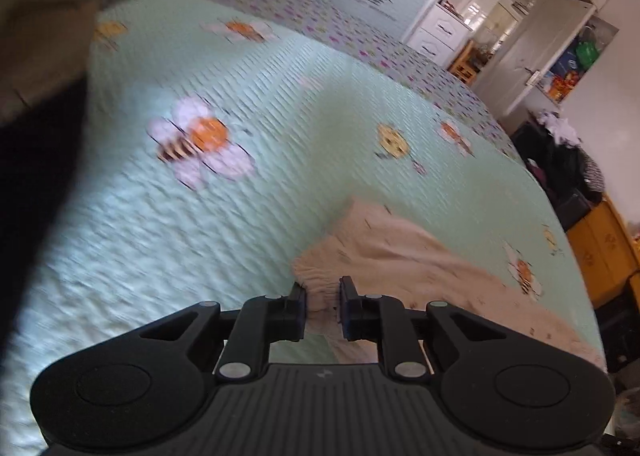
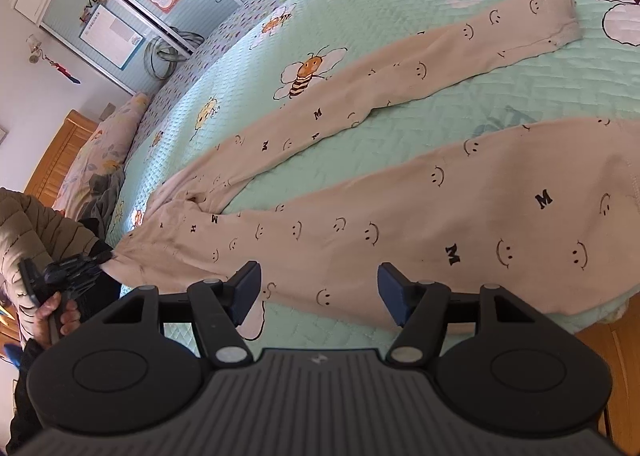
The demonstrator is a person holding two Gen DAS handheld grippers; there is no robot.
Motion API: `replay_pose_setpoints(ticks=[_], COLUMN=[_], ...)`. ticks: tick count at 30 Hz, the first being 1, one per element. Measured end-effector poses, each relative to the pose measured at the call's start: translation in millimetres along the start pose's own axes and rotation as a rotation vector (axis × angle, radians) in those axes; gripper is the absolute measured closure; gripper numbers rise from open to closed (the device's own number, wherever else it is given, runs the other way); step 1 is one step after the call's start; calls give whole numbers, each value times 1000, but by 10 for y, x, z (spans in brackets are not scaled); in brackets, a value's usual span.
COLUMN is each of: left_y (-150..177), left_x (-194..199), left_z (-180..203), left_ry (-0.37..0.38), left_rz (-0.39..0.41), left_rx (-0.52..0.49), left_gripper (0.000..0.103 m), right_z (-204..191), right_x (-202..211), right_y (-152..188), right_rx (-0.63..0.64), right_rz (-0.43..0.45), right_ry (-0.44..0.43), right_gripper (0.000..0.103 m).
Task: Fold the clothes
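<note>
Left gripper (image 1: 322,306) pinches waistband of beige trousers (image 2: 400,224) on green bedspread (image 2: 520,88). Right gripper (image 2: 318,292) spread wide above 1 leg, gripping nothing.

A mint-green quilt (image 2: 400,104) printed with bees and flowers covers the bed. A floral pillow (image 2: 100,152) rests against the wooden headboard (image 2: 56,152). White cabinets (image 1: 440,28) stand beyond.

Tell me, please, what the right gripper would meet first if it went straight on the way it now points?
Most likely the near leg of the beige trousers: the open right gripper points down at it, with nothing visible between. Exact depth is hard to judge through the fisheye.
</note>
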State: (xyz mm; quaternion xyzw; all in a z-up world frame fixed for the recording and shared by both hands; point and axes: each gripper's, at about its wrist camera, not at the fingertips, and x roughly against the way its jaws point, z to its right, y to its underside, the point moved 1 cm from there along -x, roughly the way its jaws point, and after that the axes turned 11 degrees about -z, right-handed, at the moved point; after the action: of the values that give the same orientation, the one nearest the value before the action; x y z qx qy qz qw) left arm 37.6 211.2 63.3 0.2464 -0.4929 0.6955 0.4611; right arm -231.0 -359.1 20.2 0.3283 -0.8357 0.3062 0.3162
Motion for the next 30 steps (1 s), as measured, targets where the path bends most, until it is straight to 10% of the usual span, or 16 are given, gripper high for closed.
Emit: replay_pose_setpoints(ticks=[4, 10, 14, 20, 30], left_y=[-149, 276, 386, 178, -326], left_x=[392, 148, 61, 581, -396], left_z=[-125, -102, -341, -536, -73], left_ry=[-164, -291, -406, -330, -176], left_rz=[27, -201, -192, -15, -174], left_rx=[-75, -270, -211, -63, -118], left_gripper=[83, 77, 73, 30, 26], right_z=[-19, 80, 117, 235, 660], right_x=[-15, 1, 142, 254, 93], right_y=[-26, -2, -101, -481, -1120], right_rx=[13, -2, -1, -12, -125], right_rz=[1, -4, 51, 132, 188], right_ry=[-10, 1, 24, 66, 96], right_gripper=[37, 37, 37, 36, 36])
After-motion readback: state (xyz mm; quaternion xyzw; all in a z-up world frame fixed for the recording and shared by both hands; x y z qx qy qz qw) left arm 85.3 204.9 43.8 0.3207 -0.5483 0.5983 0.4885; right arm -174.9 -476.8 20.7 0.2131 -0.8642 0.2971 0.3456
